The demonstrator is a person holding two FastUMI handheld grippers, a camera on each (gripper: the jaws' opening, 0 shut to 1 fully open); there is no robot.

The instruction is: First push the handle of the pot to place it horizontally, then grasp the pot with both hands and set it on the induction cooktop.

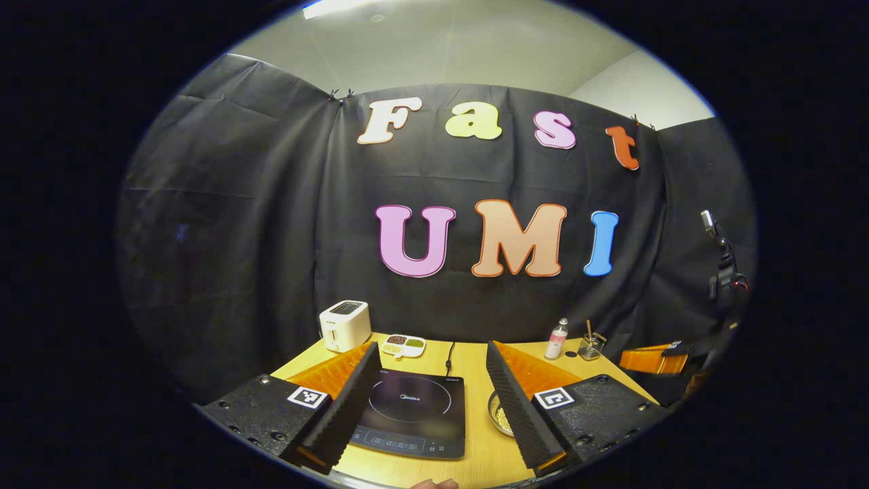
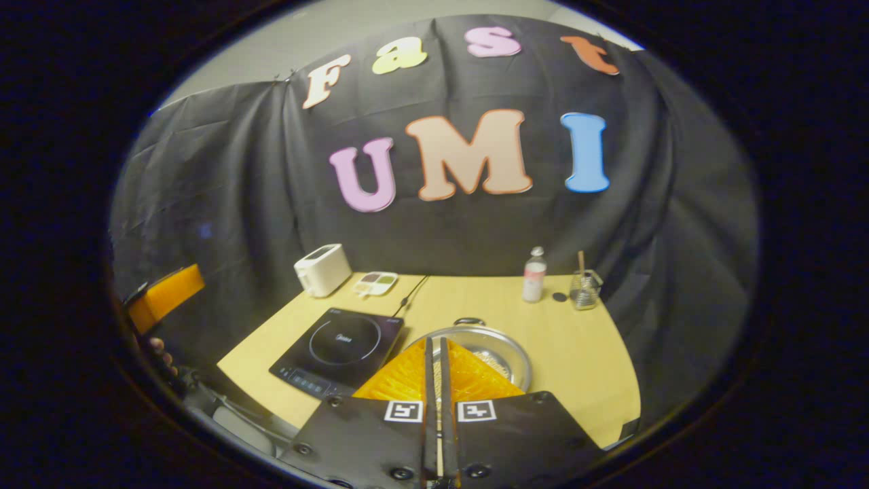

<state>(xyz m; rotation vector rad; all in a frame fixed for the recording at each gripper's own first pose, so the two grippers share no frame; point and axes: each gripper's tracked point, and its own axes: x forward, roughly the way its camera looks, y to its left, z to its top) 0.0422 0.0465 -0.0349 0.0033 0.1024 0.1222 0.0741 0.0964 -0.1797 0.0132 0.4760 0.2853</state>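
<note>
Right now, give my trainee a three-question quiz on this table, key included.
1. True or false: the pot already sits on the induction cooktop.
2. Which gripper has its fingers spread wide? A) left gripper B) right gripper
3. Fill in: the white appliance at the table's far left corner is a ____.

Key: 1 false, the pot stands on the table beside the cooktop. 2 A, the left gripper's fingers stand wide apart in the left gripper view, while the right gripper's fingers lie nearly together. 3 toaster.
</note>
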